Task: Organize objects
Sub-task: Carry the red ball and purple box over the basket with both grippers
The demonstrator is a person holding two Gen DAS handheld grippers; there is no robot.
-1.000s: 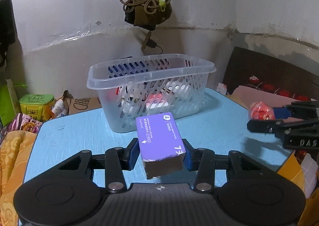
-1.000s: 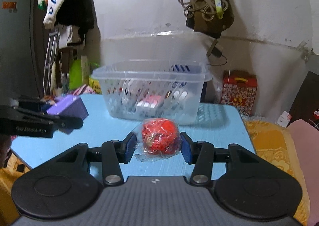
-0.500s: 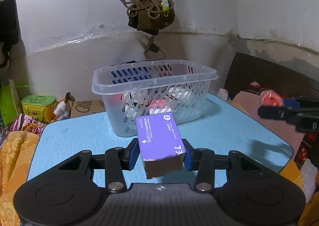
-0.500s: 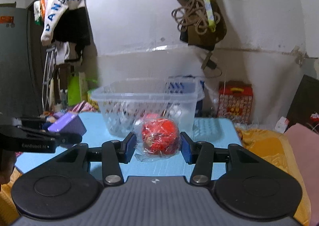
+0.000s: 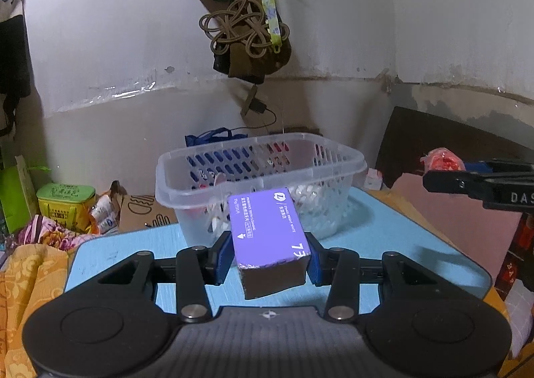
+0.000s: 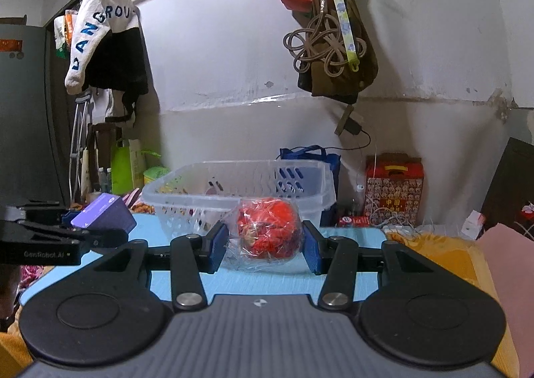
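Note:
My left gripper (image 5: 268, 257) is shut on a purple box (image 5: 270, 231) and holds it above the blue table (image 5: 383, 241), in front of the clear plastic basket (image 5: 260, 171). My right gripper (image 6: 265, 246) is shut on a red item wrapped in clear plastic (image 6: 267, 231), also above the table and short of the basket (image 6: 233, 197). The right gripper with its red item (image 5: 442, 159) shows at the right of the left wrist view. The left gripper with the purple box (image 6: 103, 214) shows at the left of the right wrist view. The basket holds several white and red items.
A bag and coiled rope (image 5: 247, 30) hang on the wall above the basket. A green tin (image 5: 65, 197) and packets lie left of the table on orange cloth. A red gift box (image 6: 393, 191) stands on the floor at the right. Clothes (image 6: 100, 37) hang at the left.
Both grippers have risen and tilted up while keeping their loads. The basket now sits lower in both views and more wall shows above it.

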